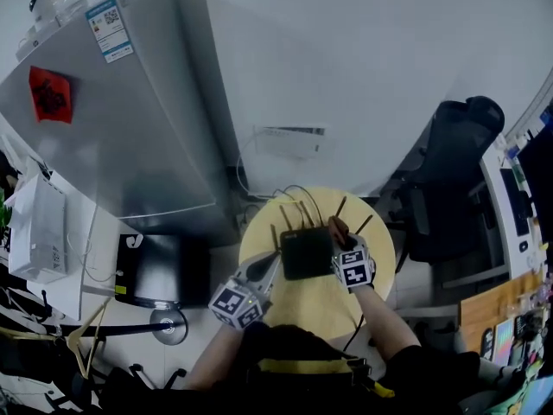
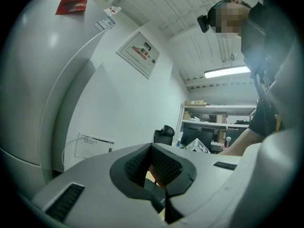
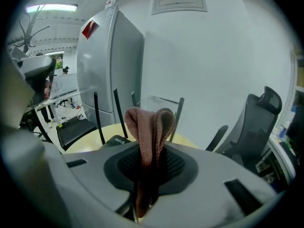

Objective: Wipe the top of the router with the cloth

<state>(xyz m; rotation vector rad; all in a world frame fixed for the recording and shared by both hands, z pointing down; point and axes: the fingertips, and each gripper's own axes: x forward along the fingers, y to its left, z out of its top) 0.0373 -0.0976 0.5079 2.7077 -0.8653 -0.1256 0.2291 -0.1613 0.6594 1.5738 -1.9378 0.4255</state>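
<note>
A black router (image 1: 307,251) with several thin antennas (image 1: 298,210) lies on a round yellow table (image 1: 320,309). My right gripper (image 1: 340,247) is at the router's right edge, shut on a folded brownish cloth (image 1: 338,228). In the right gripper view the cloth (image 3: 149,127) stands up in a loop between the jaws of the right gripper (image 3: 149,175), with the router (image 3: 114,140) and its antennas (image 3: 97,113) just behind. My left gripper (image 1: 275,262) touches the router's left edge. In its own view the left gripper (image 2: 154,177) has its jaws closed on a dark edge of the router (image 2: 156,197).
A tall grey fridge (image 1: 130,102) stands at the back left, and a white wall box (image 1: 289,141) with cables hangs behind the table. A black office chair (image 1: 449,171) sits close at the right. A dark box (image 1: 160,271) is on the floor at the left.
</note>
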